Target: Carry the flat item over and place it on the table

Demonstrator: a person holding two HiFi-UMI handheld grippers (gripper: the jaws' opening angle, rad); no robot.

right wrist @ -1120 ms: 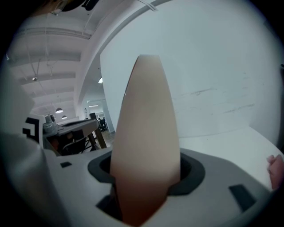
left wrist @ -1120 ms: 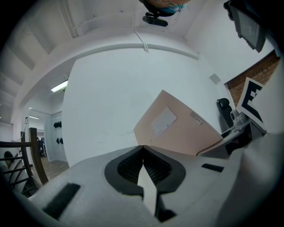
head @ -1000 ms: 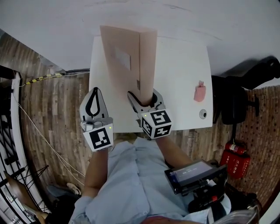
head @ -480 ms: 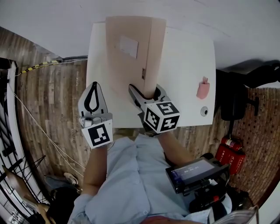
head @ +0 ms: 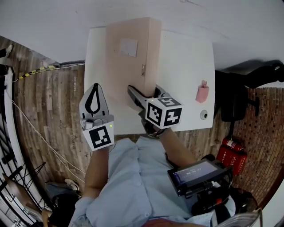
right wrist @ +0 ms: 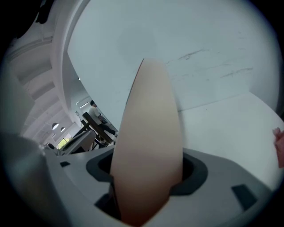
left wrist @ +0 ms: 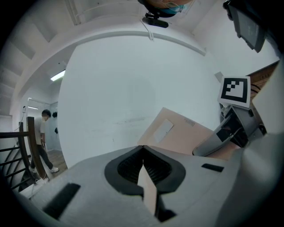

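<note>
A: Envelope position?
B: I see it over the white table by the wall. Right gripper clamps its near edge, jaws just widening. Left gripper closed, empty, above the plank floor.

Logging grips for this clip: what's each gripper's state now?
Left gripper: closed, empty.
Right gripper: gripping the tan folder, jaws have just been opening.

Table: white, seen from above.
Flat item: tan, seen over the table's left half, its near end caught between the right gripper's jaws.
Right gripper: held at the table's near edge. Its jaws have just been opening.
Left gripper: held by the table's near left corner, jaws closed, nothing held.
Pink thing: set near the table's right edge.
</note>
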